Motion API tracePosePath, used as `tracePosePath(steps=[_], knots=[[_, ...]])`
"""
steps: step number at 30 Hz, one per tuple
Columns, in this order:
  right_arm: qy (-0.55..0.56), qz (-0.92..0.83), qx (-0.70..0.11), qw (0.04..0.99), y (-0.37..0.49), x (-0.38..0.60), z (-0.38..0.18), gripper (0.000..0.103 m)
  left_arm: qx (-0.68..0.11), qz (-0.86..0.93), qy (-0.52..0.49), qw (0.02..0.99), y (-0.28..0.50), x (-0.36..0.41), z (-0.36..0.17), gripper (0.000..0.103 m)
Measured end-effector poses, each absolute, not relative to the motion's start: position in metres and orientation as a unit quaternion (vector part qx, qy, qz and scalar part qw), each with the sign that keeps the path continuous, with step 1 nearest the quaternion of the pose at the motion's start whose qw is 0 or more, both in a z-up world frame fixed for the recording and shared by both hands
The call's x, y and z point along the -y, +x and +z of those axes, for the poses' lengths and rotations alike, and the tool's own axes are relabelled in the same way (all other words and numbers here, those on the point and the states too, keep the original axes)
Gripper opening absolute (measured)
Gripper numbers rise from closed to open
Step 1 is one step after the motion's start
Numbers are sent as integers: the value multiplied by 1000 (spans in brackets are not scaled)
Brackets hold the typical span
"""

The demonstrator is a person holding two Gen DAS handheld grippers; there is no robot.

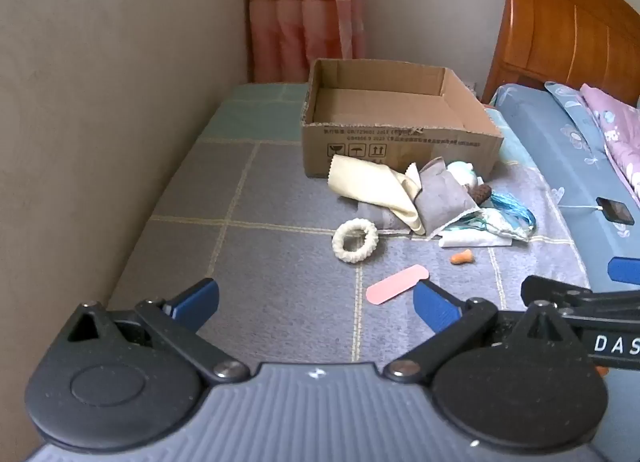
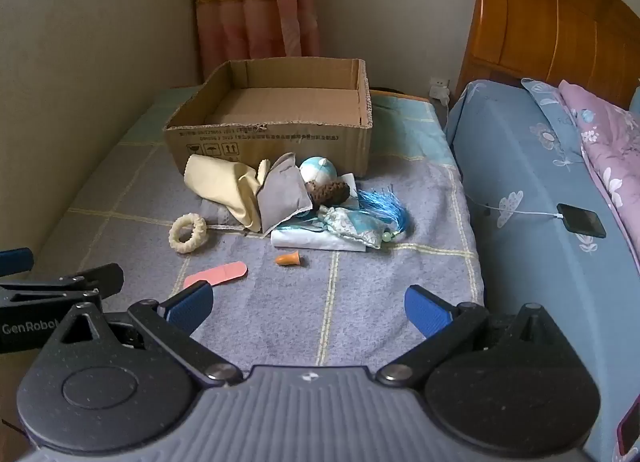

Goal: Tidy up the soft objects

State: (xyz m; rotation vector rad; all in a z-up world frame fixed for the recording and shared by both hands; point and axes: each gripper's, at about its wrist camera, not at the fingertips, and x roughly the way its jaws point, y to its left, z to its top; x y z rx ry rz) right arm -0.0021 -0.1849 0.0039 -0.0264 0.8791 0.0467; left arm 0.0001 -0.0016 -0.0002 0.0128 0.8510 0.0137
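An empty cardboard box [image 1: 400, 130] [image 2: 276, 130] stands on a checked grey mat. In front of it lies a heap of soft things: a cream cloth [image 1: 372, 186] [image 2: 220, 186], a grey pouch [image 1: 444, 198] [image 2: 282, 194], a brown knitted piece [image 2: 330, 191], a blue-white ball [image 2: 318, 170], a blue tassel [image 2: 380, 206] and a patterned sachet [image 2: 352, 226]. Nearer lie a cream ring [image 1: 355, 241] [image 2: 187, 232], a pink strip [image 1: 396, 289] [image 2: 218, 274] and an orange earplug [image 1: 461, 258] [image 2: 289, 259]. My left gripper [image 1: 316, 302] and right gripper [image 2: 308, 308] hover open over the mat's near part, holding nothing.
A wall runs along the left, a curtain [image 2: 252, 2] hangs behind the box. At the right, a blue-sheeted bed [image 2: 532, 190] with a wooden headboard [image 2: 552, 26], a pink pillow [image 2: 608, 142] and a phone [image 2: 581, 220] on a charging cable.
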Motion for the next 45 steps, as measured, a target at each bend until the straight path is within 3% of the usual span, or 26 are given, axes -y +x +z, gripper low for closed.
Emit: tracePosePath(steps=[45], knots=[[-12, 23, -426, 904, -4, 189, 4, 103, -420, -3, 6, 908, 0, 4, 1, 102]])
